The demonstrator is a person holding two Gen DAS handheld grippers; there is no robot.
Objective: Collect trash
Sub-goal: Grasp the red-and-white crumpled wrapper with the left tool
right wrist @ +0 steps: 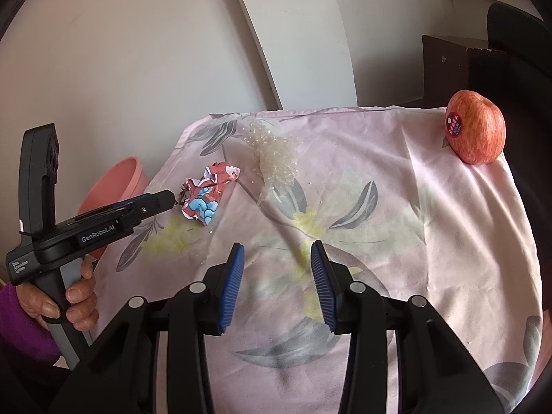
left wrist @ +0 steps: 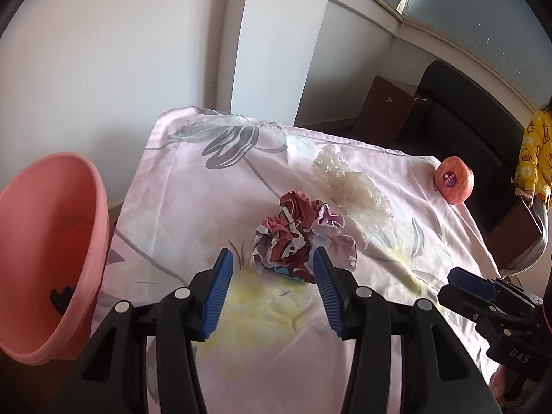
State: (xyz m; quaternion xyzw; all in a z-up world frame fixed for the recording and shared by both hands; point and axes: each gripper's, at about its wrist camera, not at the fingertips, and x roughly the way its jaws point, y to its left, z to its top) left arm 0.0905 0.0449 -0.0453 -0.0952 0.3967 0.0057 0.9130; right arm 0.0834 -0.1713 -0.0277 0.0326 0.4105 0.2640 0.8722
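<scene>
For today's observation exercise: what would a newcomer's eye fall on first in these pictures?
Probably the crumpled red wrapper in the middle of the floral cloth, right at the open left tongs. Next, the red apple at the cloth's far right corner and the pink basin off its left edge. A clear plastic wad lies just behind the wrapper, while the right tongs hang open over bare cloth.

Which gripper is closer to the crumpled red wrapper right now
Left. The left gripper is open right at the crumpled red wrapper, while the right gripper sits open farther off, over bare cloth to the wrapper's right.
</scene>
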